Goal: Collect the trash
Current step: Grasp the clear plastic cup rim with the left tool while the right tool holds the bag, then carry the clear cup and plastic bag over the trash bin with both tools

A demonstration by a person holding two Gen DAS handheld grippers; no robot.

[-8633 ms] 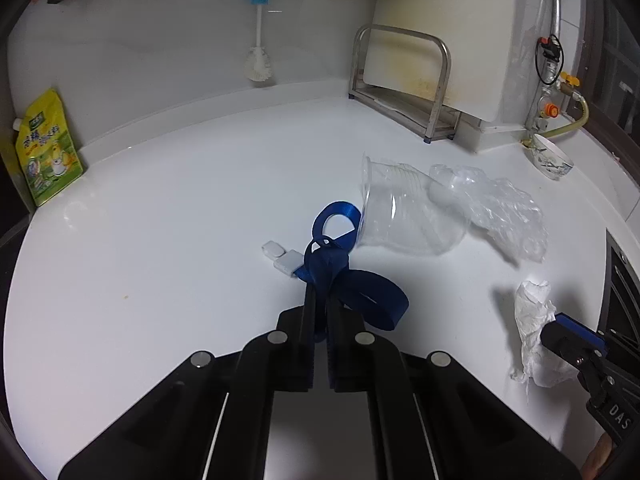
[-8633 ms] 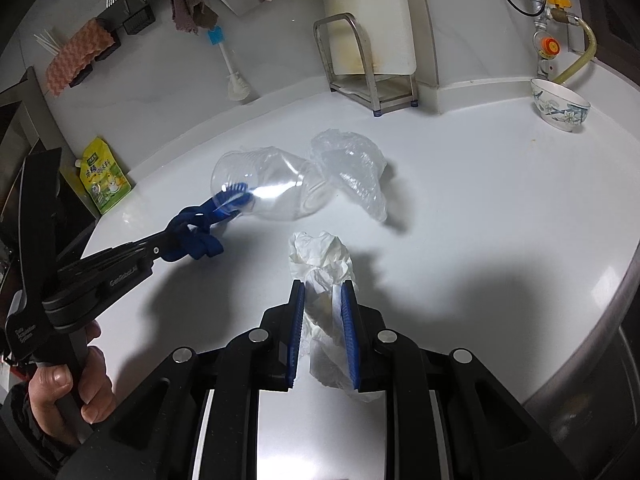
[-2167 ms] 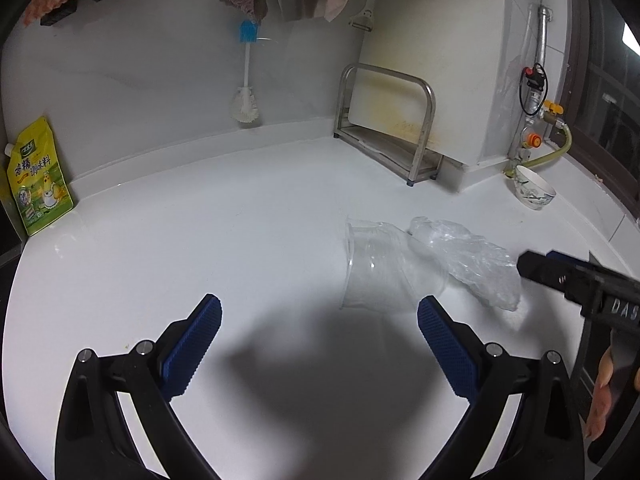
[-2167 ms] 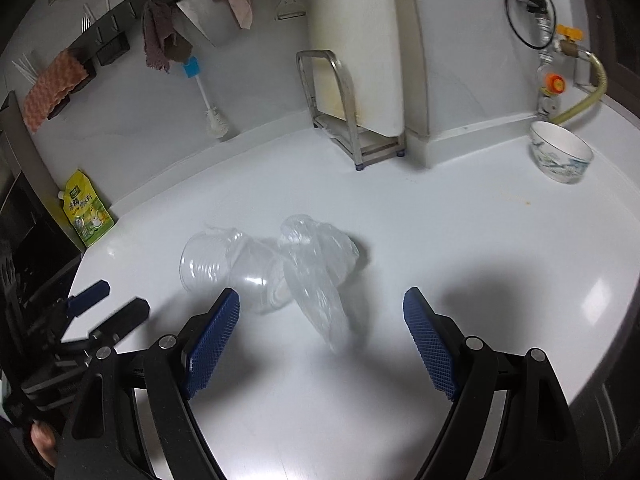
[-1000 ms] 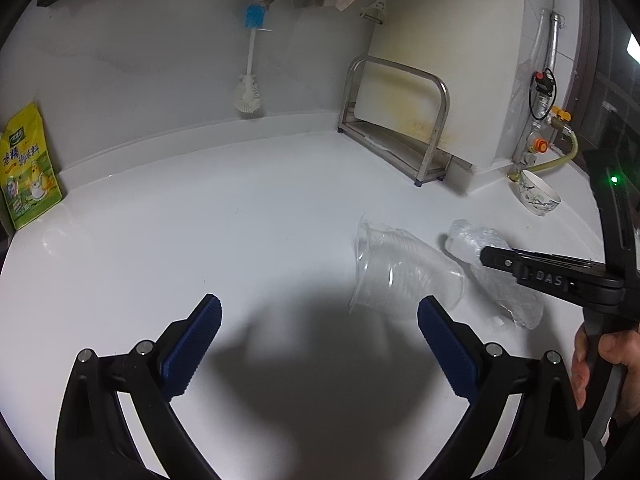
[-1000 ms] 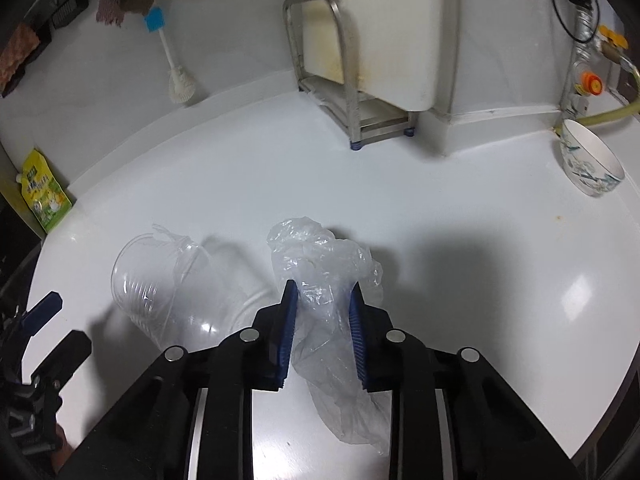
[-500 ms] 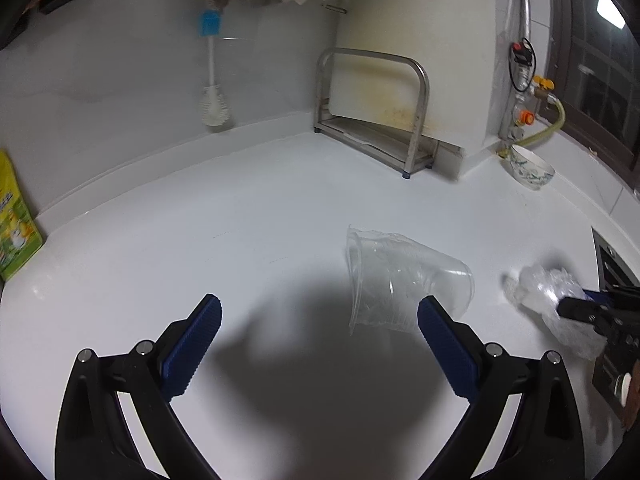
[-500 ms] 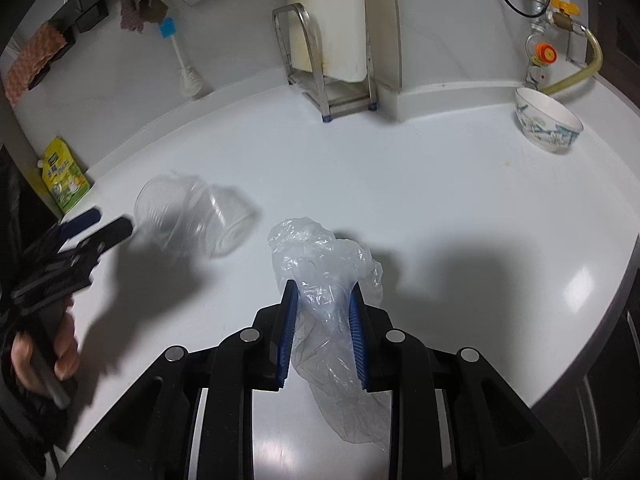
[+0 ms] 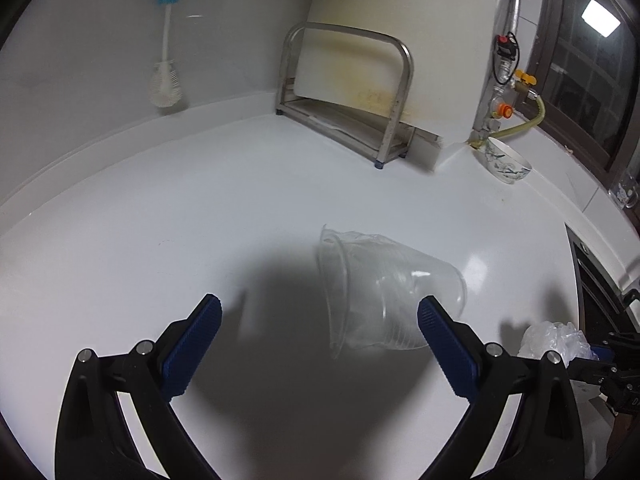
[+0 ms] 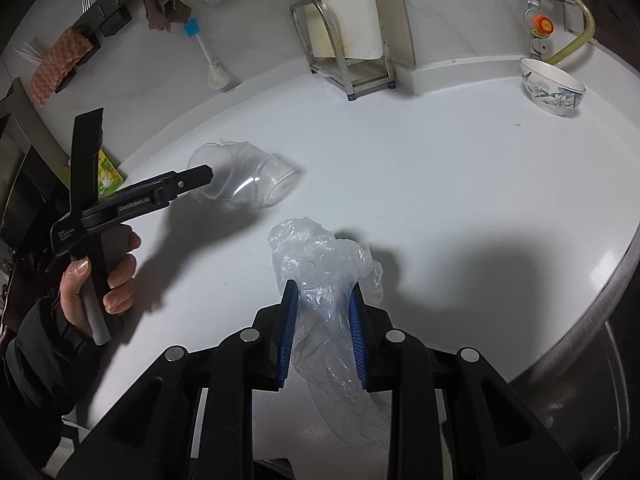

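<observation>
The right gripper [image 10: 323,300] is pinching a crumpled clear plastic bag [image 10: 320,256] between its blue pads; the bag's lower tail is trailing down between the fingers and getting lost against the black frame, so its full length is hard to make out. In the left wrist view only a scrap of the same bag is showing at the far right edge, with the right gripper mostly cut off by the frame.

The left gripper [image 9: 320,316] is hanging with its fingers spread wide and nothing between the pads. The clear plastic cup [image 9: 384,292] is lying on its side on the white bench [image 9: 160,216], mouth facing left, base to the right — its right pad is overlapping the cup's lower side in the picture, and whether it is touching cannot be told. The cup's walls are transparent and partly fading into the gripper's shadow.

A hand [image 10: 100,276] in a dark sleeve is gripping the left gripper's handle.

Open bench is lying left of and beyond the cup. The metal rack [image 9: 348,96] and the patterned bowl [image 10: 552,88] are standing well apart at the far side; the bench's rounded edge is running close on the near right.
</observation>
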